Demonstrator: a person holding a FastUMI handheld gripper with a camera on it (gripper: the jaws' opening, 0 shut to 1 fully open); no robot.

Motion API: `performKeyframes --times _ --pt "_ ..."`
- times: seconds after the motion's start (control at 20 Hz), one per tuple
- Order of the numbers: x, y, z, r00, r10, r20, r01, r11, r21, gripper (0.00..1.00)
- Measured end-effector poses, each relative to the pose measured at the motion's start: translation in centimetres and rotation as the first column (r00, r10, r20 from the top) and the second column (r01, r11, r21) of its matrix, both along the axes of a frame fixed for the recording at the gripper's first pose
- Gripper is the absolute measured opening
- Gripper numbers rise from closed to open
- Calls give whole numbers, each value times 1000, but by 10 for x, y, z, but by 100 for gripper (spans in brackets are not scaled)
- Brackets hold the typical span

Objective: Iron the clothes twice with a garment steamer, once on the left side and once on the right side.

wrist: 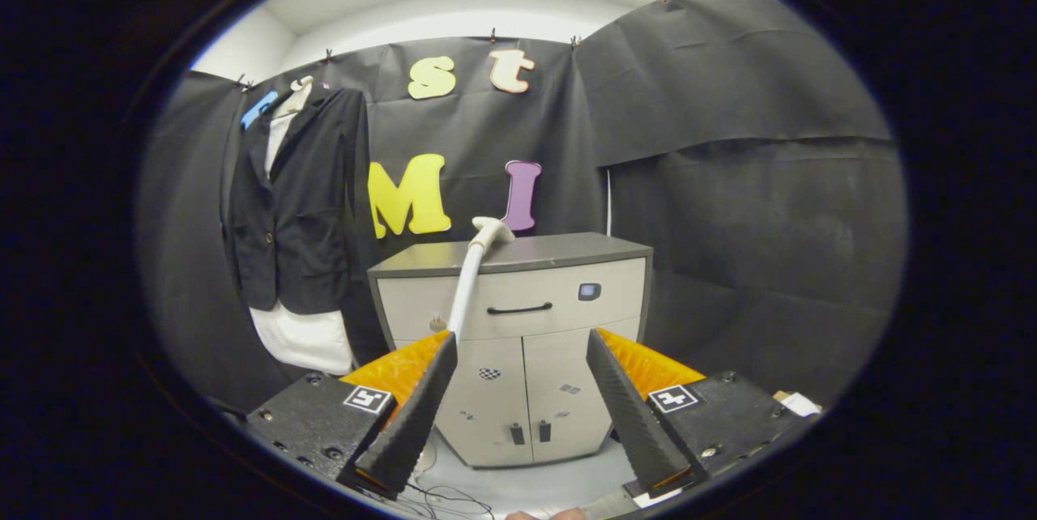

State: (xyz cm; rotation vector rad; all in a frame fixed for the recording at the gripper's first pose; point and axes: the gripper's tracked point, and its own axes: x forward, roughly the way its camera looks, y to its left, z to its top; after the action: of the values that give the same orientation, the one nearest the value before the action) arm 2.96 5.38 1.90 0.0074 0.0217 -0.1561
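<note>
A dark blazer [296, 204] over a white shirt [304, 338] hangs on the booth wall, far beyond my left finger. The white garment steamer [471, 281] leans against a grey cabinet [518, 342], its head [492, 228] resting on the cabinet top and its handle running down toward my left fingertip. My gripper [518, 346] is open, with the cabinet doors showing in the wide gap between the fingers. Nothing is held.
The cabinet stands straight ahead on a pale floor [502, 488], with a drawer handle [518, 309] and two doors. Thin cables [445, 496] lie on the floor near the fingers. Black cloth walls close in on the right and behind.
</note>
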Motion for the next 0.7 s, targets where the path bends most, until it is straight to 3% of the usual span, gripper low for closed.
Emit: performKeyframes --times 0.45,0.7 --pt "28 39 21 1000 17 8 -17 1000 12 100" --pt "73 34 38 999 35 -9 -35 999 28 100"
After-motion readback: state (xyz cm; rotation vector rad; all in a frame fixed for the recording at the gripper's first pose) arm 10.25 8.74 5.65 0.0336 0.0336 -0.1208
